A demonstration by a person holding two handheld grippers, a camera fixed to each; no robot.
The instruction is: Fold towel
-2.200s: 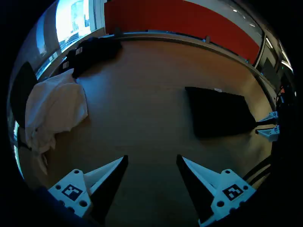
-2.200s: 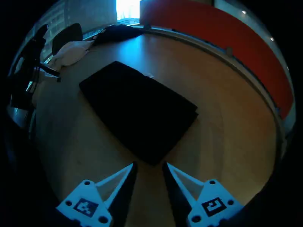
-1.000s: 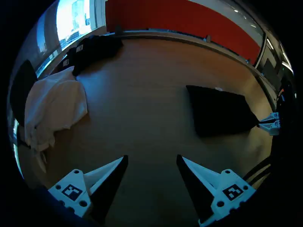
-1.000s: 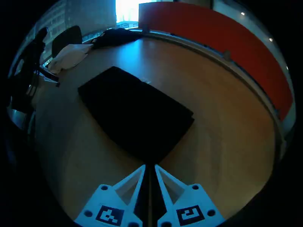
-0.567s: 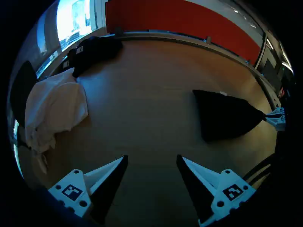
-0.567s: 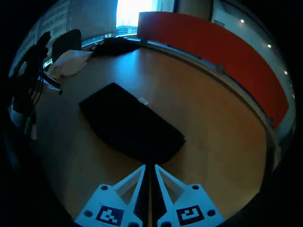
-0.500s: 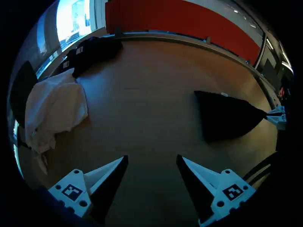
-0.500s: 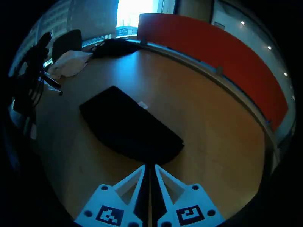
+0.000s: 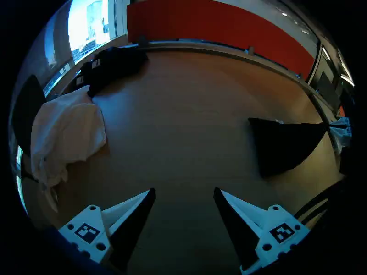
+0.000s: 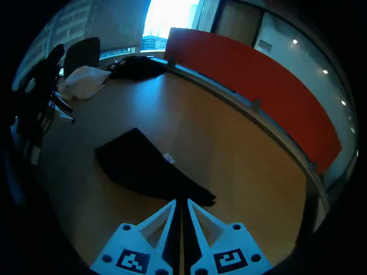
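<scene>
Wide wooden bench (image 9: 183, 101) below red partition (image 9: 220, 23). Mid-bench, black towel (image 10: 137, 169), near corner raised off wood, pinched in right claw (image 10: 182, 201), clamped tight. Left claw (image 9: 183, 197) apart, holding nothing, well away from towel. Fold likely underway: corner yet to carry across and flatten. White cloth heap (image 9: 69, 133) at bench edge.

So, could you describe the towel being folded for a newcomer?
On the wooden table beside the red divider, the black towel lies mid-table, one corner pinched by the right gripper. The white heap and dark pile sit crumpled far off.
</scene>
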